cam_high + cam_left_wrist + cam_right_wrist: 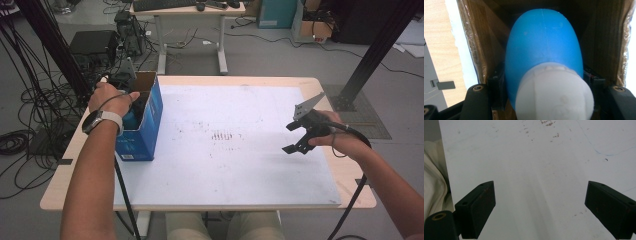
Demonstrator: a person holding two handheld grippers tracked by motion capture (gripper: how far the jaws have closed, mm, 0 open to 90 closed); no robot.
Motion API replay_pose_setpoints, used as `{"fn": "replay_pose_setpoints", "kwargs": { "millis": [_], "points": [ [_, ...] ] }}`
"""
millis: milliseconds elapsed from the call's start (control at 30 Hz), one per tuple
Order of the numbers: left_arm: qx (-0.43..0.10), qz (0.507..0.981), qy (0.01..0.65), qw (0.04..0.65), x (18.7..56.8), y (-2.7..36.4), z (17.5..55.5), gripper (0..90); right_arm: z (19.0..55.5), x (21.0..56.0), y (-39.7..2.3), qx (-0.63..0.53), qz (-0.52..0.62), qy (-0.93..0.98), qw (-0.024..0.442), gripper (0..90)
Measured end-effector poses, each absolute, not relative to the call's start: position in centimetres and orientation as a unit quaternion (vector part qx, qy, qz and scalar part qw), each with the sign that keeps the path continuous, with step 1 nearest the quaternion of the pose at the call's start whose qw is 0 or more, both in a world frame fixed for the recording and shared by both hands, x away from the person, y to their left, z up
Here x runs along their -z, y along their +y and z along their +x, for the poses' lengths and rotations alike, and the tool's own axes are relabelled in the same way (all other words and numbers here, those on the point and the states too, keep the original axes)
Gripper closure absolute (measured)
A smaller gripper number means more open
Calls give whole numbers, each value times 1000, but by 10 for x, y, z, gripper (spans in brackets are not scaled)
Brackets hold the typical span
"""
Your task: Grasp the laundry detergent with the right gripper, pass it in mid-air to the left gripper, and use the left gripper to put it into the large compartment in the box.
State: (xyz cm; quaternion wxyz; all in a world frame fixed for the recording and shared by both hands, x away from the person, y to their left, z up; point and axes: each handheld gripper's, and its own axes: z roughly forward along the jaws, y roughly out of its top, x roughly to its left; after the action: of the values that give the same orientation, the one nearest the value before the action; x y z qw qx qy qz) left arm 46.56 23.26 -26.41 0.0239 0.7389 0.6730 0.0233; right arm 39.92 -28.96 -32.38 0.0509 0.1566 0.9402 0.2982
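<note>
Overhead, a person sits at a table topped with a white board. At the far left, the left gripper reaches down into an open blue cardboard box, its jaws clamped on a blue bottle with a white cap; the bottle sits inside the box, seemingly still low within it. At the right, the right gripper hovers just over the board, jaws spread wide apart with nothing between them.
</note>
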Motion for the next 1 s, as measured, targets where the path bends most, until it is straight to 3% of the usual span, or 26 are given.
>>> {"fn": "replay_pose_setpoints", "kwargs": {
  "millis": [1000],
  "points": [
    [-26,739,673,25,264,233,465,374,399,323,-289,-298,154,941,52,96]
  ]
}}
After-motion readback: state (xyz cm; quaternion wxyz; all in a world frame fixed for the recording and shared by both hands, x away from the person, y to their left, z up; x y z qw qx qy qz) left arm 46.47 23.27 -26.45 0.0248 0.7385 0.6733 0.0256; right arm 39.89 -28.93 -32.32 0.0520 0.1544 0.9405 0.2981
